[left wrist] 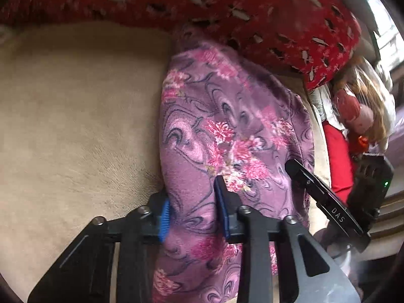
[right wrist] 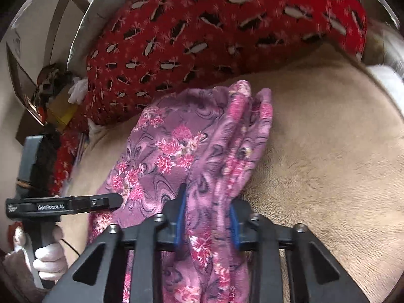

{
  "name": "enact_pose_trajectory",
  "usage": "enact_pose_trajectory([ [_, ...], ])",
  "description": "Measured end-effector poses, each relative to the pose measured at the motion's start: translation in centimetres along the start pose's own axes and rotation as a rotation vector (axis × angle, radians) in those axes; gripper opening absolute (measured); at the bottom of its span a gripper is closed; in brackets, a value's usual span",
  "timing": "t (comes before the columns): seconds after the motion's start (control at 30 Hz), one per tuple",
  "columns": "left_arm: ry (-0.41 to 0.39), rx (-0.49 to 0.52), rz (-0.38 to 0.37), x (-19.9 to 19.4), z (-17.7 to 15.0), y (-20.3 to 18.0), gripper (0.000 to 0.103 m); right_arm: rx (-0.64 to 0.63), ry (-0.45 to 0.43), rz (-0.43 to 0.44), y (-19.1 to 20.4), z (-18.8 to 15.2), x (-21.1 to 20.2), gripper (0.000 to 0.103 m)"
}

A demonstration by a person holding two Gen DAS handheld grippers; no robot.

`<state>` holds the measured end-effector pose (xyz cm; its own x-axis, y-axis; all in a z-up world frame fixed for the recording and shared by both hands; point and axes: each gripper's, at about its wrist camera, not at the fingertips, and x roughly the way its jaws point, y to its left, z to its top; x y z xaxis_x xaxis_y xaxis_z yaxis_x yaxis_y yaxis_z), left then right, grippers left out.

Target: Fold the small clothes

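A small purple garment with pink flowers (left wrist: 227,116) lies bunched on a beige plush surface (left wrist: 75,116). My left gripper (left wrist: 193,209) has its blue pads on either side of a fold of the garment and is shut on it. The right gripper's black finger (left wrist: 325,192) reaches onto the cloth from the right. In the right wrist view the garment (right wrist: 176,151) runs between the blue pads of my right gripper (right wrist: 208,223), which is shut on its gathered edge. The left gripper's finger (right wrist: 75,204) touches the cloth from the left.
A red patterned cushion (left wrist: 252,12) lies right behind the garment; it also shows in the right wrist view (right wrist: 202,38). A doll with red clothes (left wrist: 353,111) and clutter lie beyond the surface's right edge. Beige surface (right wrist: 328,164) stretches to the right.
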<state>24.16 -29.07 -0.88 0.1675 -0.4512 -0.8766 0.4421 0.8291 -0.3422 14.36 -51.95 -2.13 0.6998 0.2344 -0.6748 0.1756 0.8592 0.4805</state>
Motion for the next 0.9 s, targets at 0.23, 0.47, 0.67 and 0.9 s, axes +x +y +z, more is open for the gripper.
enact_pose_trajectory([
  [0.23,-0.076,0.062,0.056,-4.1,-1.7,-1.5,0.025,-0.027,-0.044,-0.055,2.6,-0.4,-2.5,0.025],
  [0.47,-0.097,0.043,0.066,-8.3,-3.8,-0.9,0.025,-0.045,-0.061,-0.049,6.4,-2.0,-5.4,0.025],
  [0.67,-0.143,0.045,0.113,-12.5,-6.6,0.7,0.025,-0.058,-0.065,-0.007,10.6,-4.4,-6.9,0.025],
  [0.9,-0.171,0.012,0.153,-16.3,-9.2,3.8,0.025,-0.083,-0.048,0.04,15.5,-6.6,-6.8,0.025],
])
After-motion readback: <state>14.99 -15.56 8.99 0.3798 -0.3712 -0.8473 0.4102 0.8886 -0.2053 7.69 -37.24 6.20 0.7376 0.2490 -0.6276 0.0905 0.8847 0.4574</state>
